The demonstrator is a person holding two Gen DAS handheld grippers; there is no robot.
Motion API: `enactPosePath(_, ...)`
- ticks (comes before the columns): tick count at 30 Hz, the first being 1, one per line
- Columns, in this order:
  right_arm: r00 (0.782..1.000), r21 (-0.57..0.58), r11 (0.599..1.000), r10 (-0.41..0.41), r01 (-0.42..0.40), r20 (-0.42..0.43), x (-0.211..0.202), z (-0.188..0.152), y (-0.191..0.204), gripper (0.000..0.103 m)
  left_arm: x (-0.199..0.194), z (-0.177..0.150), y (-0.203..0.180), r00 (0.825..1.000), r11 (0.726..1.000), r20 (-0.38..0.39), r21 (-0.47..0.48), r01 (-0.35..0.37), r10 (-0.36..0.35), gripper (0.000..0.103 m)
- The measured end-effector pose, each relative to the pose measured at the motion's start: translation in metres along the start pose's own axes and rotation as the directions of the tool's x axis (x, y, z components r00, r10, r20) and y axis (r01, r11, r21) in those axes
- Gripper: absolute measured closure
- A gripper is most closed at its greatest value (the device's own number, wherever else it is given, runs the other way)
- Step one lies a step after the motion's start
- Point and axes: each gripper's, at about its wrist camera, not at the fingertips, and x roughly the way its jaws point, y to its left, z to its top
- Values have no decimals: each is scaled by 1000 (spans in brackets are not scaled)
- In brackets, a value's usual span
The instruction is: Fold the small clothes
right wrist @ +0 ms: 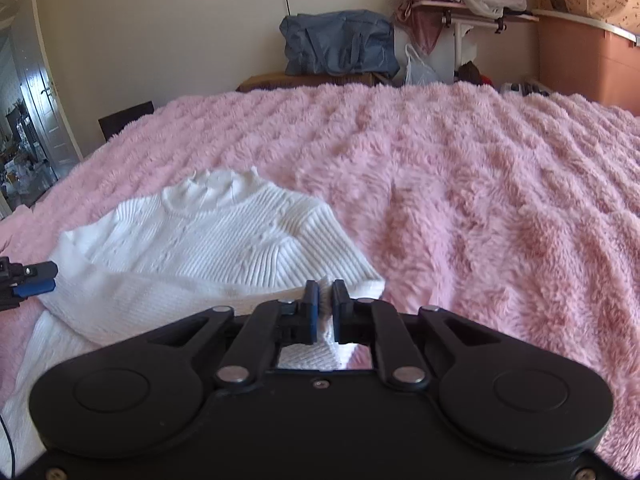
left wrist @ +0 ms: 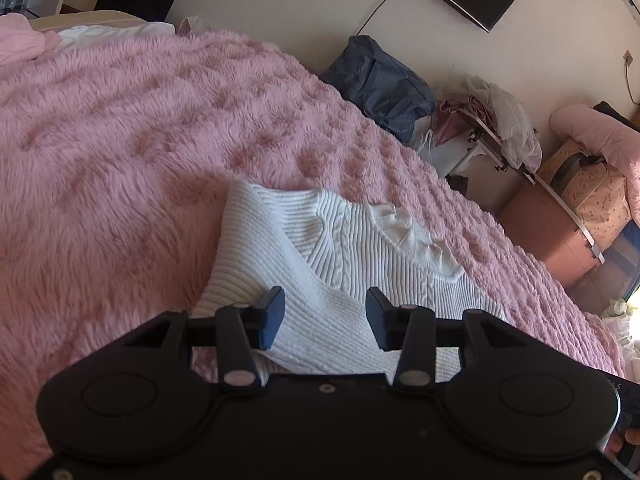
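Observation:
A white ribbed knit sweater [left wrist: 304, 256] lies on a fluffy pink blanket [left wrist: 120, 140], its collar pointing away and one sleeve folded across the body. My left gripper [left wrist: 325, 312] is open above the folded sleeve, holding nothing. In the right wrist view the sweater [right wrist: 208, 240] lies at the left, and my right gripper [right wrist: 325, 300] is shut on a pinch of its white fabric near the right shoulder edge. The left gripper's fingers [right wrist: 34, 278] show at the far left edge of that view, beside the sweater's left side.
The pink blanket [right wrist: 460, 200] covers the whole bed. Beyond the bed's far edge stand a blue bag [right wrist: 340, 42], a small white table with clothes and plastic bags [right wrist: 460, 0], and a brown storage box [right wrist: 584, 60]. A door [right wrist: 44, 92] is at the left.

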Motion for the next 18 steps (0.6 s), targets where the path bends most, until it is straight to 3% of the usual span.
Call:
enactPosePath(4,999,9,1000,2,-3,52,-2,11,2,96,0,7,3,999,1000,30,-8,-23,23,58)
enactPosePath(10,998,35,999,-36,38,-47,30,-15,-9,96,13,2,10,997,997,8,4,-74,74,56)
enactPosePath(18,996,32,998,-55,57,-68,35,-31,-9,96,19,-1,15,997,997,0,-1,-79,79,55)
